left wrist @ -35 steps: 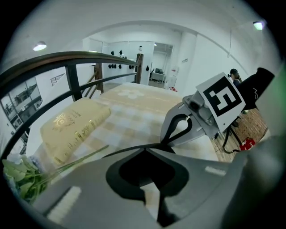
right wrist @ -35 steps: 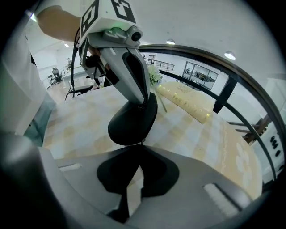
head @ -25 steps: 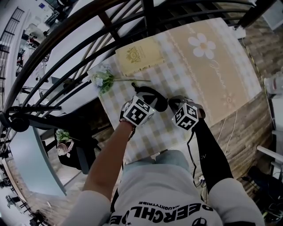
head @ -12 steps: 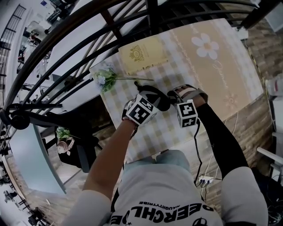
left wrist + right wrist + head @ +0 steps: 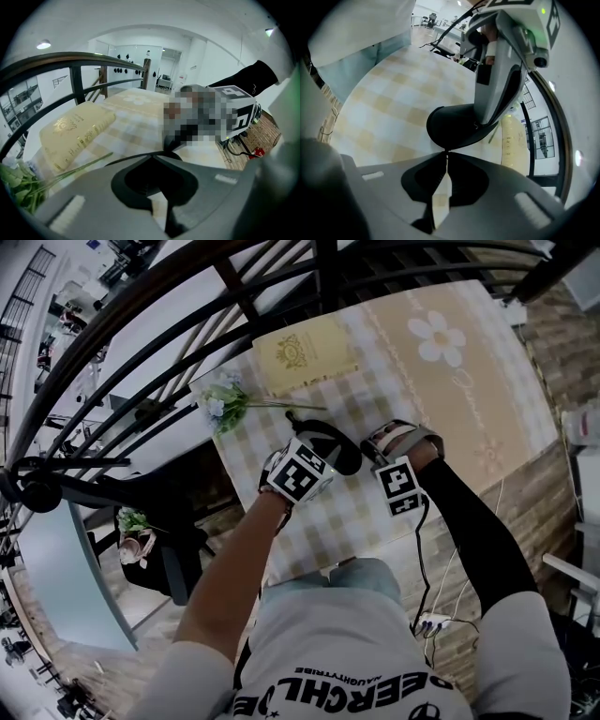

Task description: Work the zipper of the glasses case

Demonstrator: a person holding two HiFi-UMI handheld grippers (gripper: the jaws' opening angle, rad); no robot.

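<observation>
- Left gripper [image 5: 152, 155] was found clamped, as a second before, on the black glasses case [image 5: 452, 126], at the end away from the right gripper; the case lay between the two on the checked tablecloth [image 5: 349, 521].
- Right gripper [image 5: 446, 152] was seen rolled over since then, its marker cube [image 5: 398, 487] turned; its jaws had just been closing and were nipped together on the case's near edge.
- Whether a zipper tab was pinched there could not be told.
- Beyond the left gripper a cream book [image 5: 302, 354] was laid, its gold lettering unreadable, with a flower sprig [image 5: 220, 407] to its left.
- "DEERCHL" was read, partly cut off, on the shirt [image 5: 347, 652].
</observation>
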